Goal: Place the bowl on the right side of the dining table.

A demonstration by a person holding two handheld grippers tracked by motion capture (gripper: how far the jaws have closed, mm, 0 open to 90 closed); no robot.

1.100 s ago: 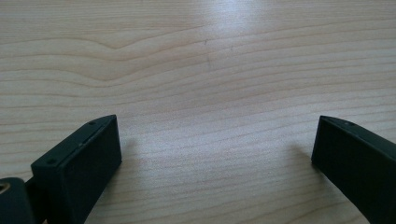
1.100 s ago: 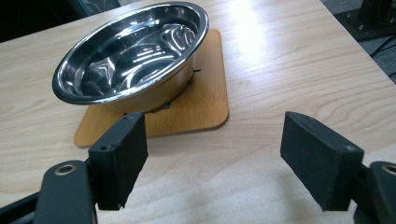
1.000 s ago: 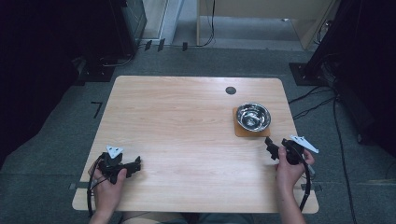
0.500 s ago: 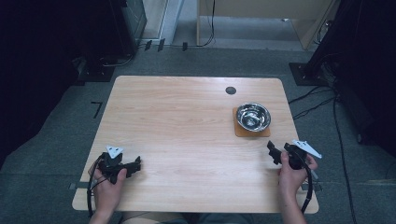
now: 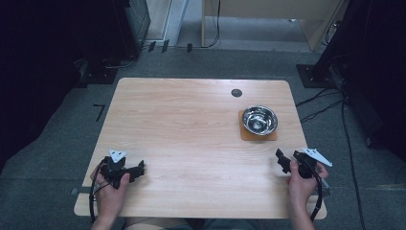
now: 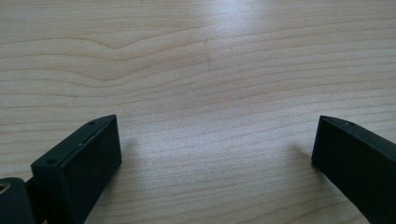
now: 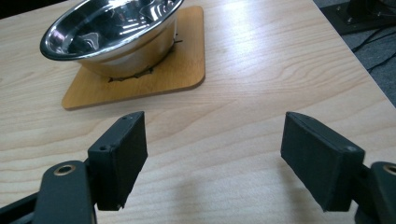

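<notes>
High view: left gripper [image 5: 136, 171] and right gripper [image 5: 282, 160], jaws wide, near bowl [image 5: 259, 119].

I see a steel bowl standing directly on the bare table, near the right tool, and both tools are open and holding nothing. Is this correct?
Not fully. The steel bowl does not stand on the bare table; it sits on a thin wooden mat, as the right gripper view shows clearly. The rest holds: the bowl is near the right tool, and both it and the left tool are open and hold nothing.
</notes>
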